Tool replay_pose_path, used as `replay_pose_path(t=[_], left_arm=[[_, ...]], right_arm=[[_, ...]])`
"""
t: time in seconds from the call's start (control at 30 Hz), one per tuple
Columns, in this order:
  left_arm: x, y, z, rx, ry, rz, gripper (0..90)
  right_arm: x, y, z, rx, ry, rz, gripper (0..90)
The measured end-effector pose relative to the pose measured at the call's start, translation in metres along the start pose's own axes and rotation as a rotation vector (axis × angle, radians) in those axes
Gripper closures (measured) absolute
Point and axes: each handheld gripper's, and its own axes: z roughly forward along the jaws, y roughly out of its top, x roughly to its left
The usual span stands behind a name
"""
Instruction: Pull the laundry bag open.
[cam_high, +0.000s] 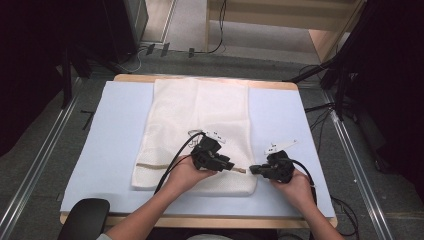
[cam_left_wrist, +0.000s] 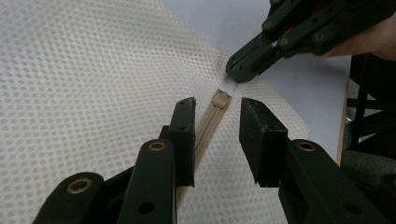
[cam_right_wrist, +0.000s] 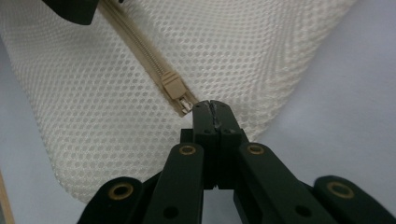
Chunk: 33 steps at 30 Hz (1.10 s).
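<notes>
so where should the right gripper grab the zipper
By the flat pull tab sticking out past the slider, coming in from the bag's right end along the zipper line; the tab is thin and lies flat, and the right gripper is shut on it.

No text, label, brand, number or sign can be read in any of the pictures. In the high view, each of the two white plates (cam_high: 216, 135) (cam_high: 280, 146) riding on top of the tongs carries a few small dark marks, but they are too small and blurred to make out as letters or figures.
</notes>
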Motion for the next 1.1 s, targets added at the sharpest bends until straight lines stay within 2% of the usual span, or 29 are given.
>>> replay_pose_path(t=[0.1,0.2,0.4,0.53,0.63,0.8,1.0,1.1], left_arm=[[-0.002,0.001,0.007,0.005,-0.021,0.004,68.5],[-0.004,0.000,0.015,0.018,-0.024,0.011,71.2],[-0.002,-0.001,0.032,0.061,-0.020,-0.012,76.1],[0.000,-0.001,0.041,0.080,-0.022,-0.023,76.4],[0.001,-0.001,0.046,0.068,-0.036,-0.043,77.6],[-0.001,0.002,0.051,0.074,-0.034,-0.029,79.4],[-0.001,0.003,0.057,0.068,-0.049,-0.051,85.7],[-0.003,0.003,0.058,0.066,-0.044,-0.044,88.3]], right_arm=[[0.005,-0.001,0.005,-0.003,-0.005,-0.044,90.0],[0.001,-0.002,0.004,-0.006,0.021,-0.011,90.0],[0.001,-0.001,0.004,-0.005,0.017,-0.031,90.0],[0.000,0.000,0.002,0.009,0.018,0.003,90.0],[-0.002,-0.001,0.002,0.005,0.019,0.004,90.0],[-0.001,0.000,0.003,0.007,0.020,-0.002,90.0],[-0.002,-0.001,0.003,0.003,0.021,0.003,90.0],[-0.004,-0.001,0.003,-0.006,0.029,0.009,90.0]])
